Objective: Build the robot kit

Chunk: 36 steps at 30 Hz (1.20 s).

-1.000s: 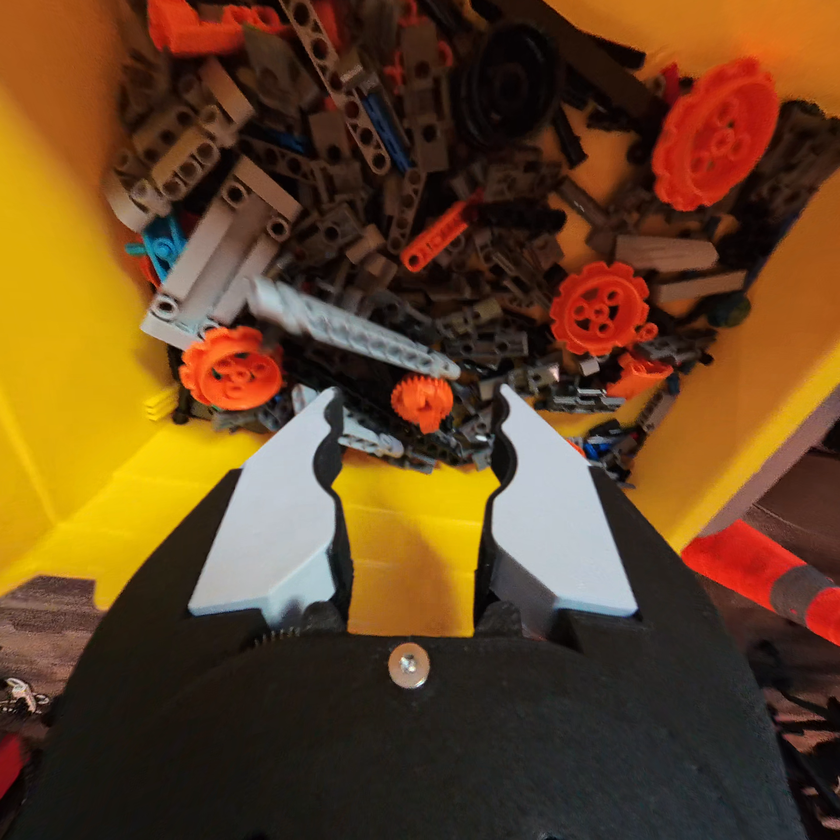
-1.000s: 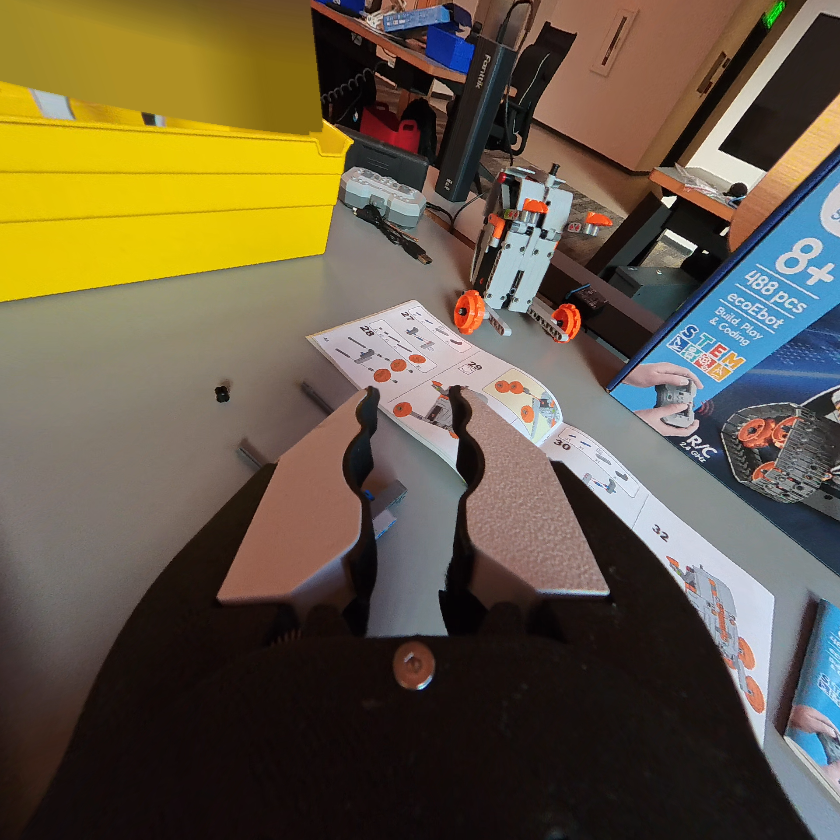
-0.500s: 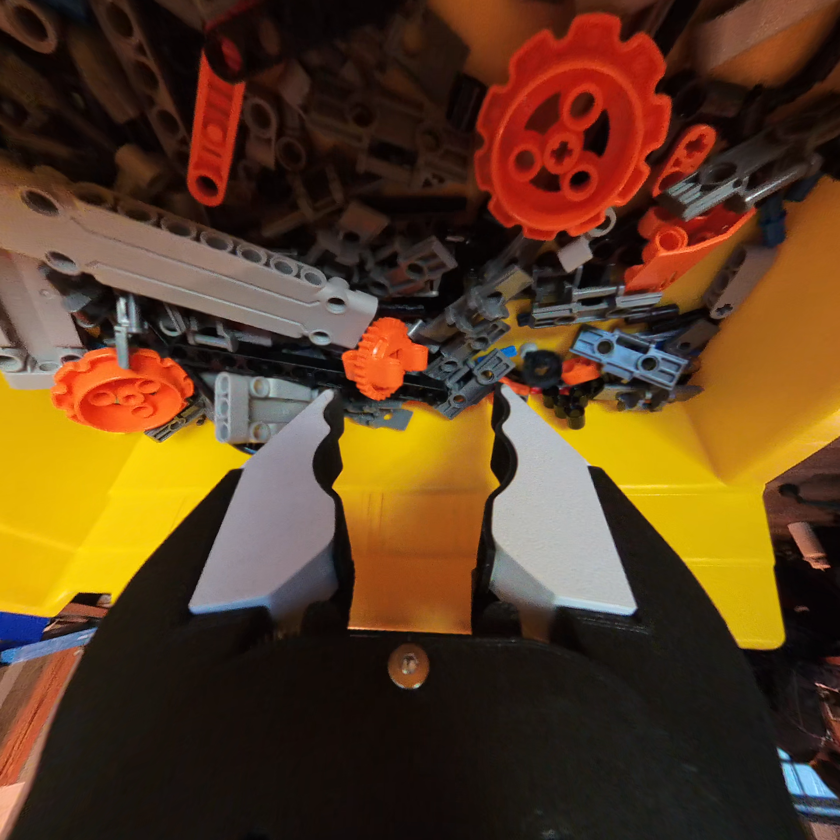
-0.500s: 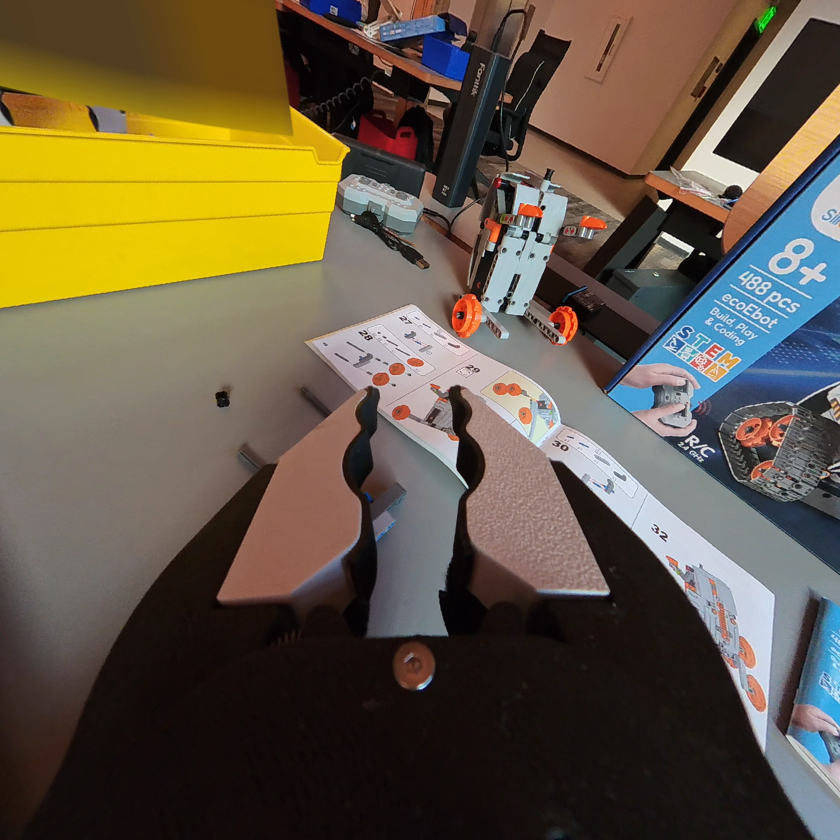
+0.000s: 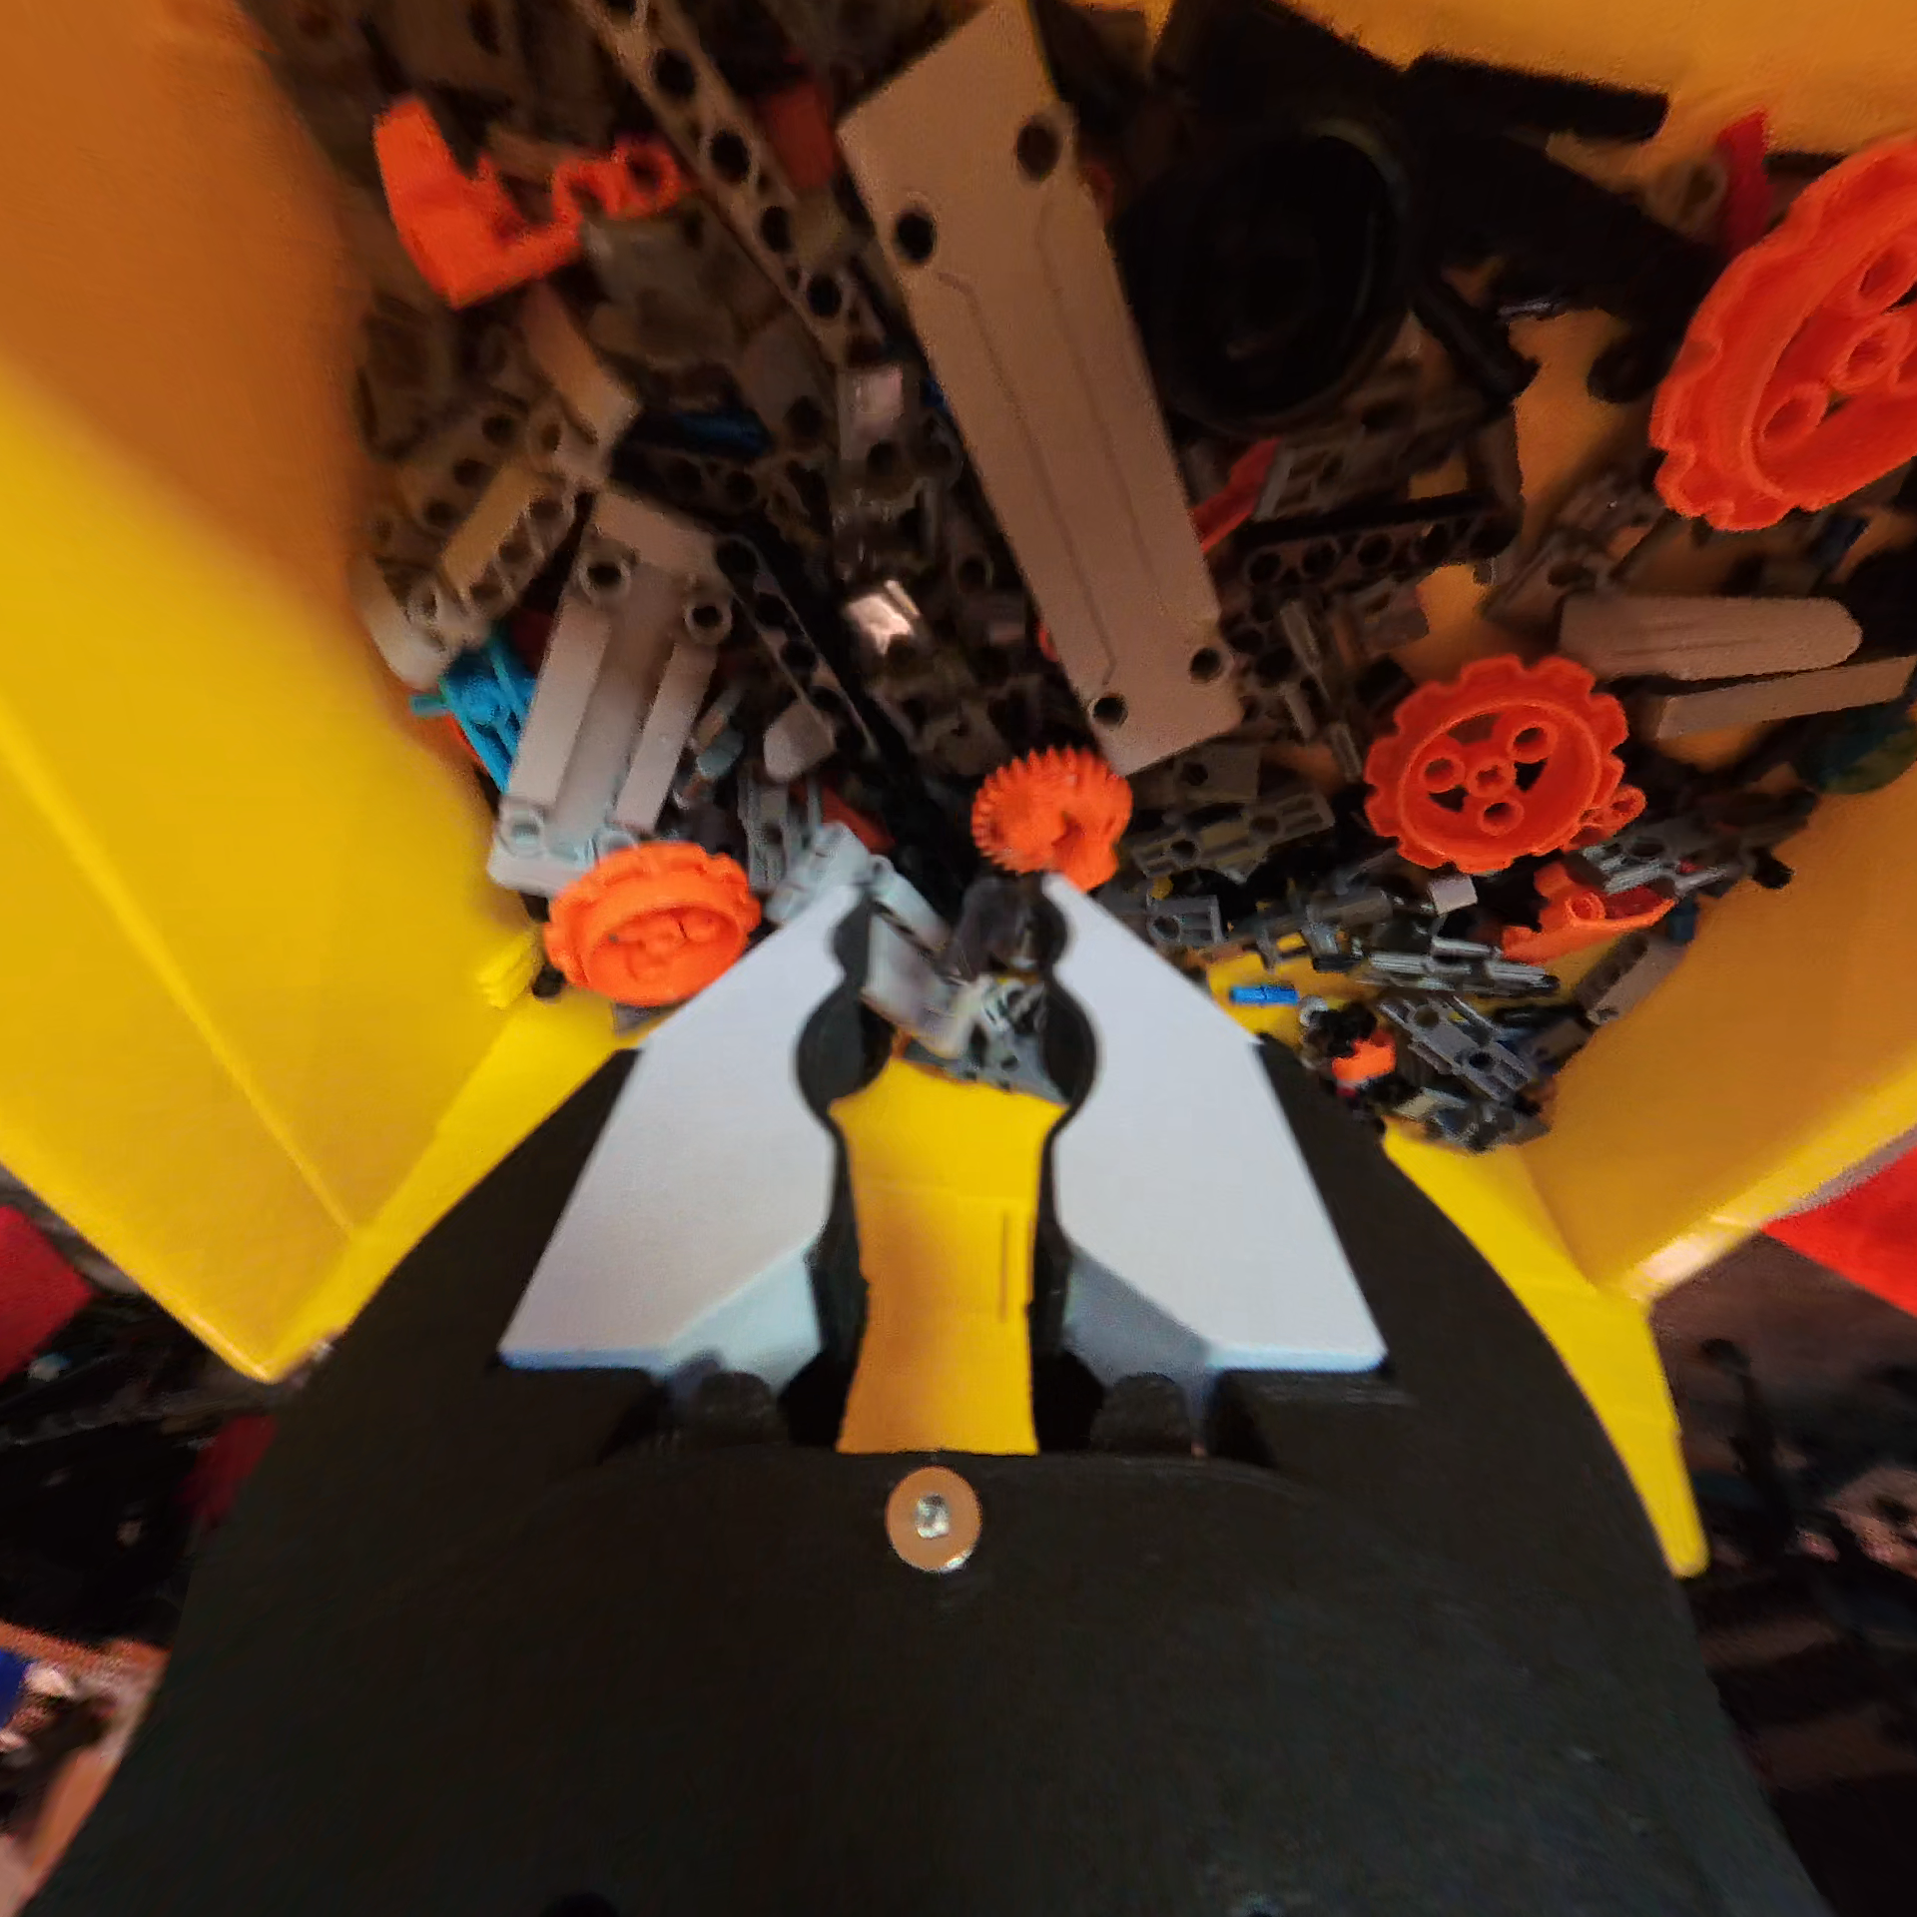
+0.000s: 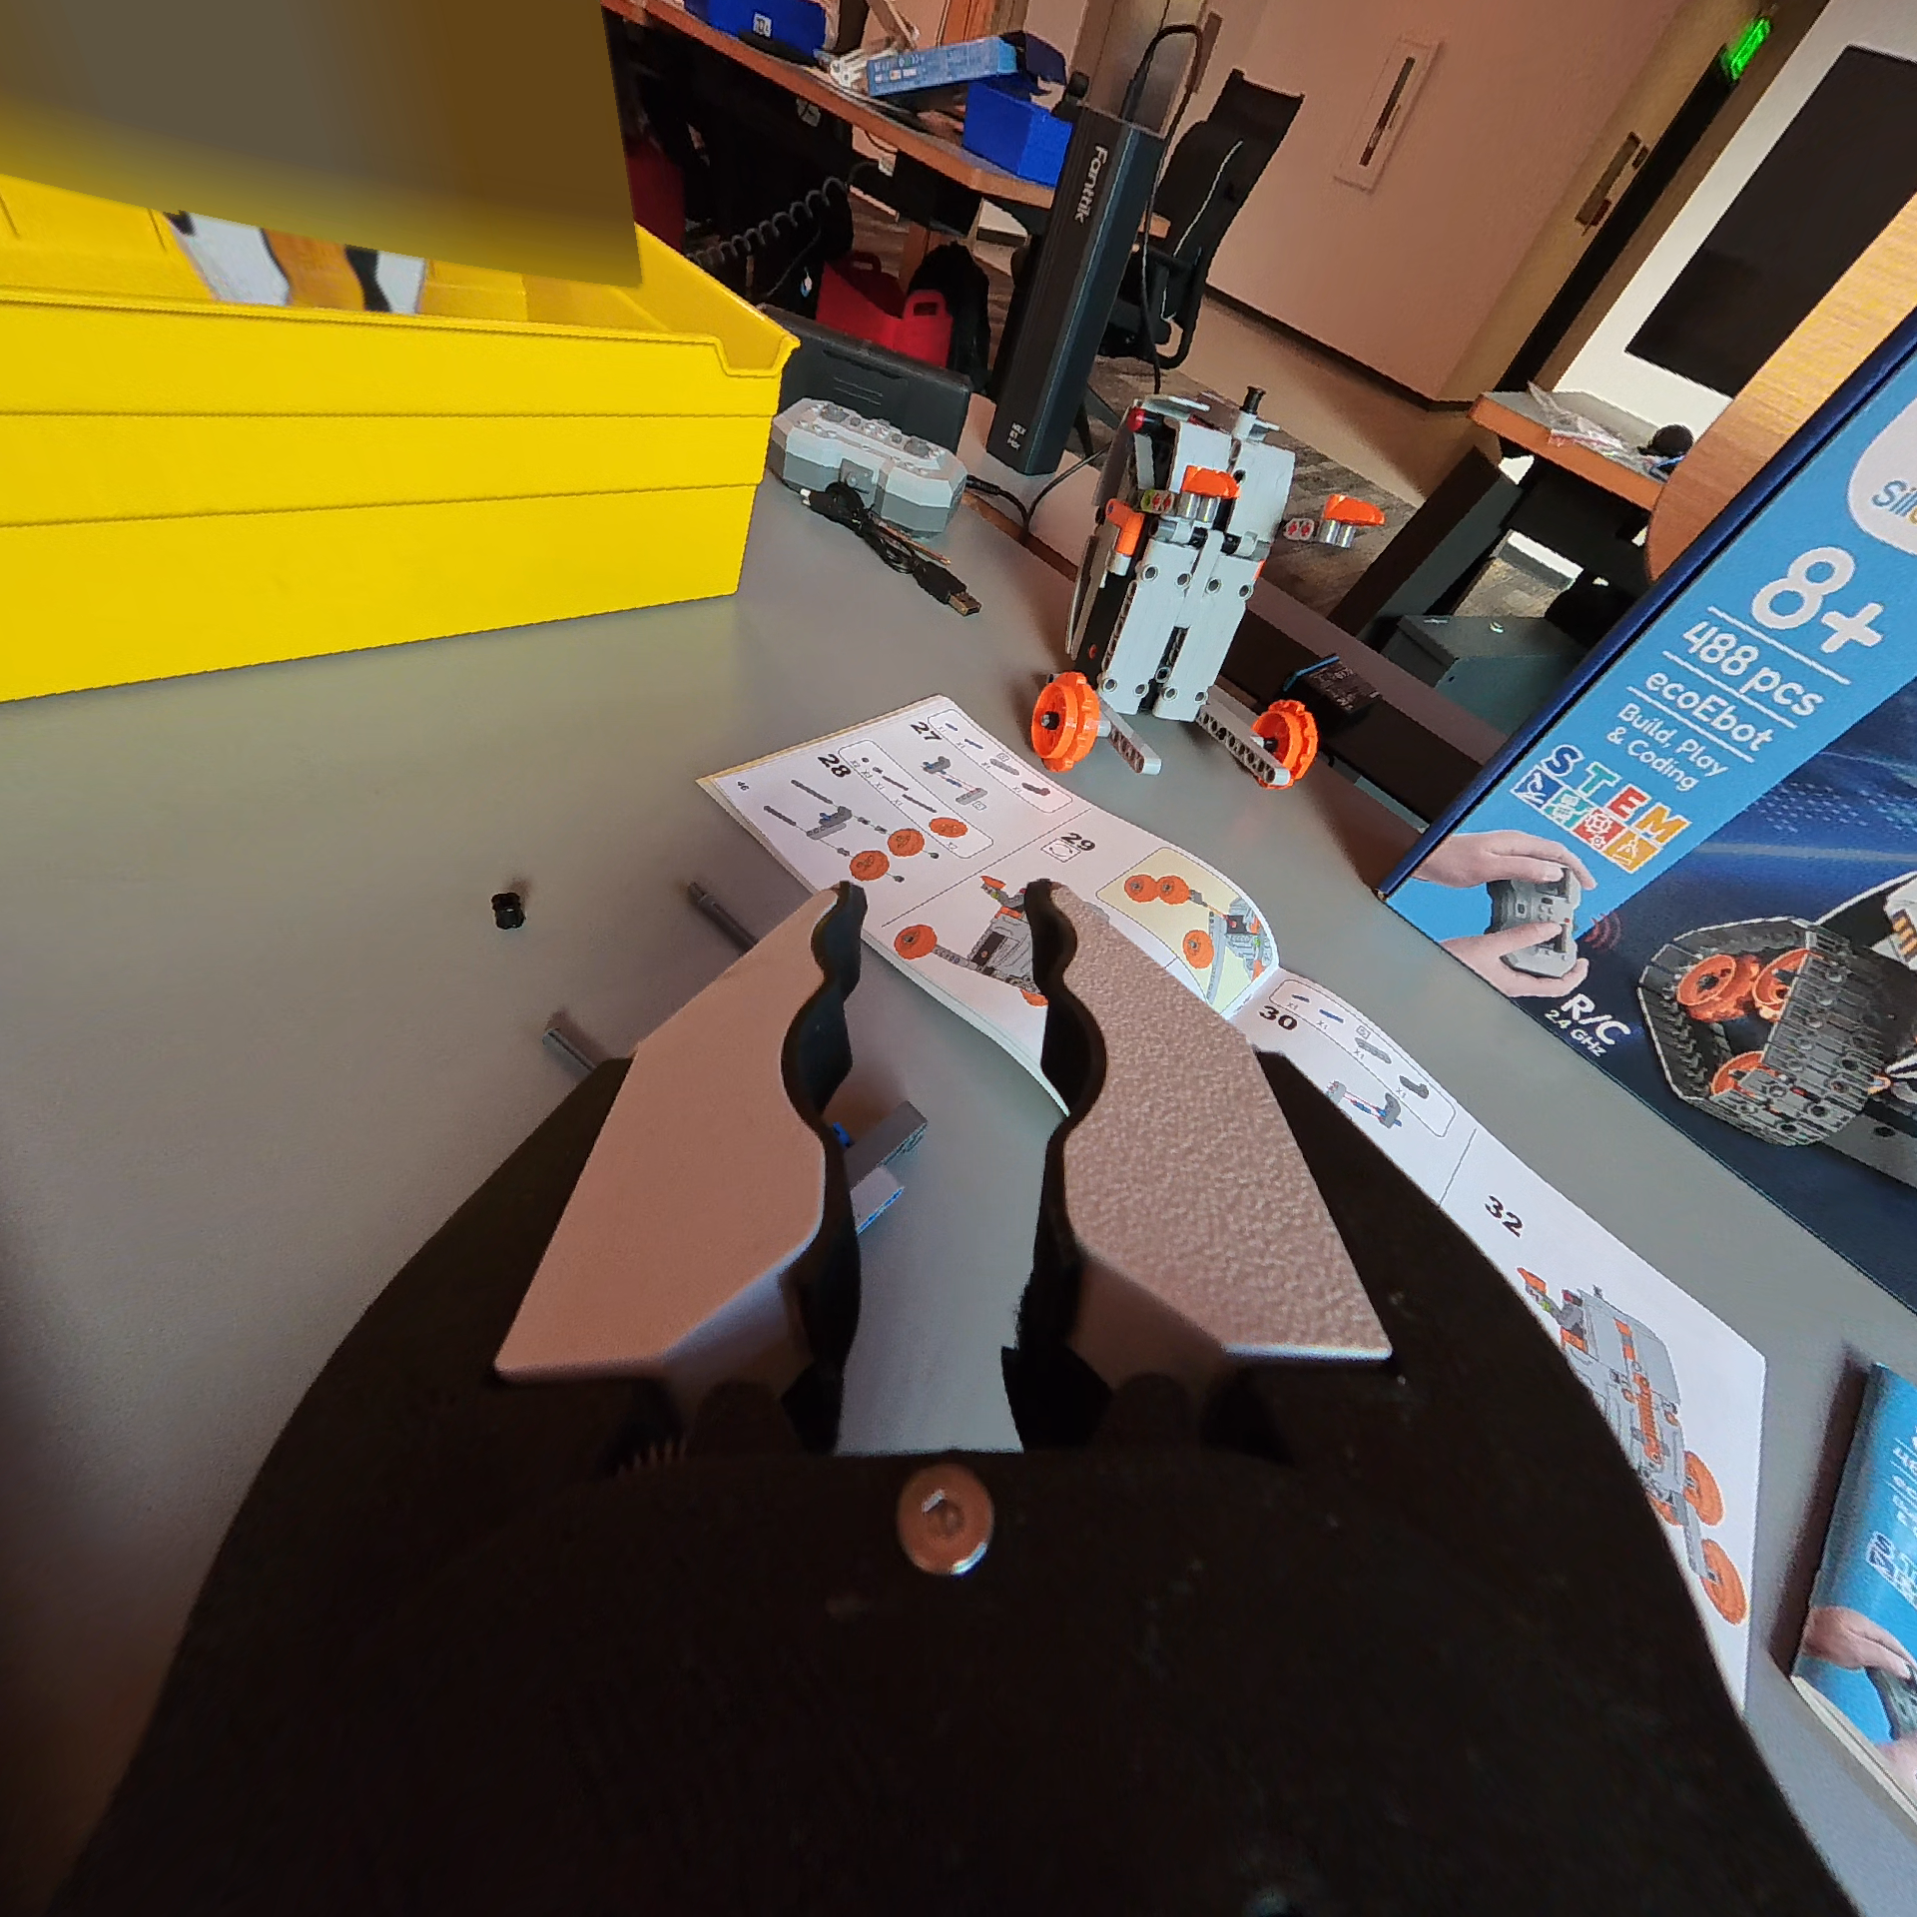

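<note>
My left gripper (image 5: 949, 897) is inside a yellow bin (image 5: 207, 830), at the near edge of a heap of building-kit parts. Its jaws are narrowed on a small light grey piece (image 5: 918, 970) with dark grey bits behind it. A small orange gear (image 5: 1048, 820) lies just beyond the tips and an orange wheel (image 5: 648, 923) just left of them. My right gripper (image 6: 939, 892) is open and empty, low over the grey table (image 6: 259, 1037), with its tips above an open instruction booklet (image 6: 1349, 1100). A small grey and blue piece (image 6: 887, 1136) lies under its left finger.
The bin also holds a long grey panel (image 5: 1037, 394) and orange sprockets (image 5: 1494, 778). On the table are two grey axles (image 6: 721, 913), a black pin (image 6: 506, 910), a part-built robot model (image 6: 1183, 581), the yellow bin (image 6: 363, 519), a grey unit (image 6: 871, 467) and a blue box (image 6: 1712, 830). The gap from one gripper's tips to the other's is roughly 35 cm.
My left gripper pushed into the heap, then drew back, and its jaws have closed to about half their gap around the grey piece. The right gripper has barely moved.
</note>
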Available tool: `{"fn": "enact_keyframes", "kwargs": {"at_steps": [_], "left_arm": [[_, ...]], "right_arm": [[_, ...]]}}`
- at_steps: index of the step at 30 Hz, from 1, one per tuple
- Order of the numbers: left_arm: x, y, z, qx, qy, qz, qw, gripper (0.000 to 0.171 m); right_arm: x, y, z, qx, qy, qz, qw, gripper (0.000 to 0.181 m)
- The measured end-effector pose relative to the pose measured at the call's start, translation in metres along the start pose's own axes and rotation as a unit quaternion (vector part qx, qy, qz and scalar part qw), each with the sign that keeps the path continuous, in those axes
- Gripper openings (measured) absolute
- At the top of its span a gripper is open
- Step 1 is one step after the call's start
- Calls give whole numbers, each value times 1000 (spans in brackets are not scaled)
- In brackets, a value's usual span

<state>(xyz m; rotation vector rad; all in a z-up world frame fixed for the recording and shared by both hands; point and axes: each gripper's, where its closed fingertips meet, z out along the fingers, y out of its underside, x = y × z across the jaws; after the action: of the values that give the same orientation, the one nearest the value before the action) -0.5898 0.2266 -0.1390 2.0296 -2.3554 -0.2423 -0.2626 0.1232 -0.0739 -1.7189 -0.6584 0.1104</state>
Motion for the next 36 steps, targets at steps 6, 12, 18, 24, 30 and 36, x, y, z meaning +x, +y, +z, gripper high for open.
{"fn": "enact_keyframes", "kwargs": {"at_steps": [6,12,18,24,30,36], "left_arm": [[36,28,-20,-12,102,-156,982,18],[55,33,-25,4,110,-165,980,18],[61,19,-29,43,113,-169,978,23],[73,2,-31,102,119,-202,967,36],[55,-8,-48,243,38,-249,937,38],[45,-5,-72,375,-7,-301,877,48]], "right_arm": [[-2,-2,0,1,-2,-7,1000,31],[-2,-4,-1,5,-2,-9,1000,31],[-2,-7,-3,13,0,-6,1000,31],[-7,-7,-2,4,-1,-23,1000,31],[-8,-6,-2,-5,7,-33,999,31],[-7,-9,-3,-4,12,-30,999,31]]}}
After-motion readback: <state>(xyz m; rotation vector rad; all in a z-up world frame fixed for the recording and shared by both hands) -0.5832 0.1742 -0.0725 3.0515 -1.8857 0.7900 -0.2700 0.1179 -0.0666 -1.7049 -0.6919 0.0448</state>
